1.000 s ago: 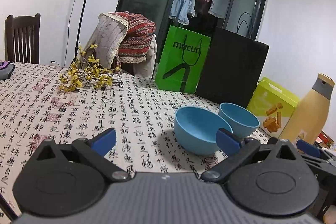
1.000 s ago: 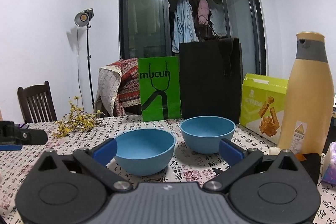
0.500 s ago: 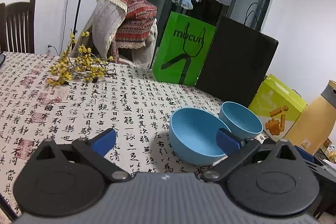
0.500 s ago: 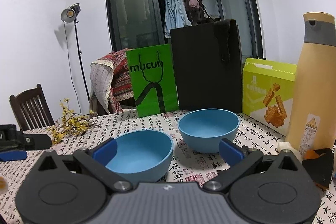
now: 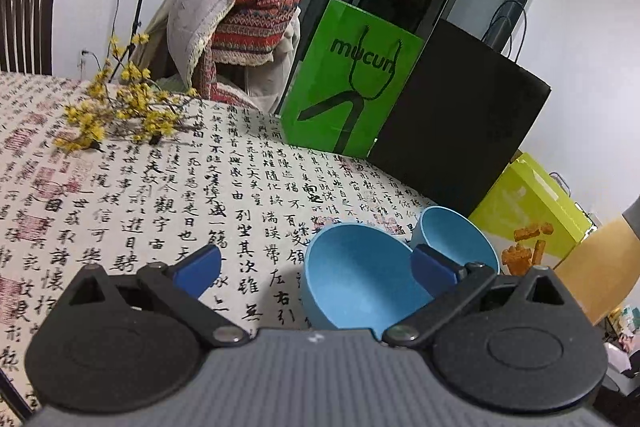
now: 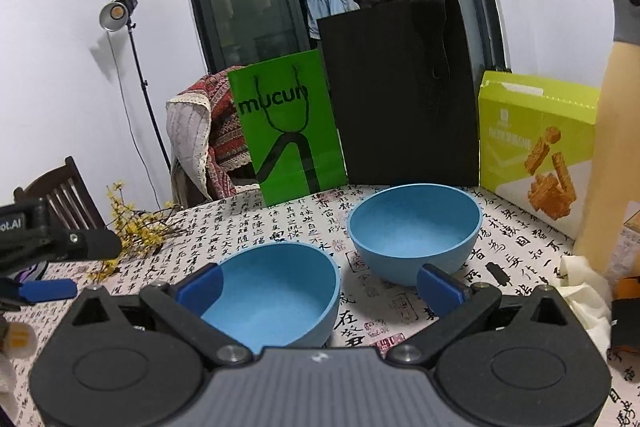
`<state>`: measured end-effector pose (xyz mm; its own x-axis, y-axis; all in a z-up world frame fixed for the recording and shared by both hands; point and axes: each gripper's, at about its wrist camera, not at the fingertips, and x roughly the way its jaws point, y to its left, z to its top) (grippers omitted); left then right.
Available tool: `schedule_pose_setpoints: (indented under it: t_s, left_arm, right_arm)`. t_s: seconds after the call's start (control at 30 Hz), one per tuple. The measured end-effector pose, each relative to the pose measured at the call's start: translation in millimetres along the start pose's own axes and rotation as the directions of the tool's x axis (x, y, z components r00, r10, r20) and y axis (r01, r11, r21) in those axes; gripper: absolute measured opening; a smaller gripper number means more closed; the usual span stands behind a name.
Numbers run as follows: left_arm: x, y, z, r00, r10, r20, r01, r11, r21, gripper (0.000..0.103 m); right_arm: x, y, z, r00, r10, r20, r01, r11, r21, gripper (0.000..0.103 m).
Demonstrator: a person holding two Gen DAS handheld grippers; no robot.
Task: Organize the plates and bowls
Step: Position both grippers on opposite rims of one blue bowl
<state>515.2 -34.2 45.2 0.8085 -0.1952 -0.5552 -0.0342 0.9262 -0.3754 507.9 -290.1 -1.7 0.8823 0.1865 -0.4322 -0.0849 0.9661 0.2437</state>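
Blue and matte, the near bowl (image 6: 276, 299) sits upright on the calligraphy-print tablecloth (image 5: 168, 187), right in front of both grippers. In the right wrist view its rim lies behind the left blue pad of the right gripper (image 6: 320, 283), whose jaws are spread wide and hold nothing. The far bowl (image 6: 414, 231), the same blue, stands upright just behind and to the right of the near one; a strip of cloth shows between them in this view.

From the left wrist camera the near bowl (image 5: 360, 279) appears toward the right, with the right blue pad of the left gripper (image 5: 316, 269) in front of its rim. Whether that pad touches the bowl cannot be told. The left gripper is likewise spread open and empty. The far bowl (image 5: 452, 235) peeks out behind it.

Behind the bowls a green paper bag (image 6: 288, 131) printed "mucun" and a black bag (image 6: 400, 91) stand at the table's far edge. A yellow-green snack box (image 6: 536, 143) and a tall tan bottle (image 6: 616, 131) stand to the right. A sprig of yellow flowers (image 5: 116, 107) lies on the cloth to the left, near a dark wooden chair (image 5: 24, 23).
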Motion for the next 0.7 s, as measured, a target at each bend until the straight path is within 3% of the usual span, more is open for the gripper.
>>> schedule_pose_setpoints:
  t_s: [0.33, 0.7]
  left_arm:
    - [40, 6, 13, 0.999, 0.002, -0.048, -0.004, 0.999, -0.042, 0.103]
    - [76, 21, 6, 0.994, -0.03, -0.101, 0.023, 0.998, -0.065, 0.103]
  right_arm:
    - [32, -2, 11, 0.997, -0.03, -0.067, 0.03, 1.0, 0.003, 0.103]
    - [55, -5, 5, 0.995, -0.023, -0.099, 0.025, 0.999, 0.02, 0.102]
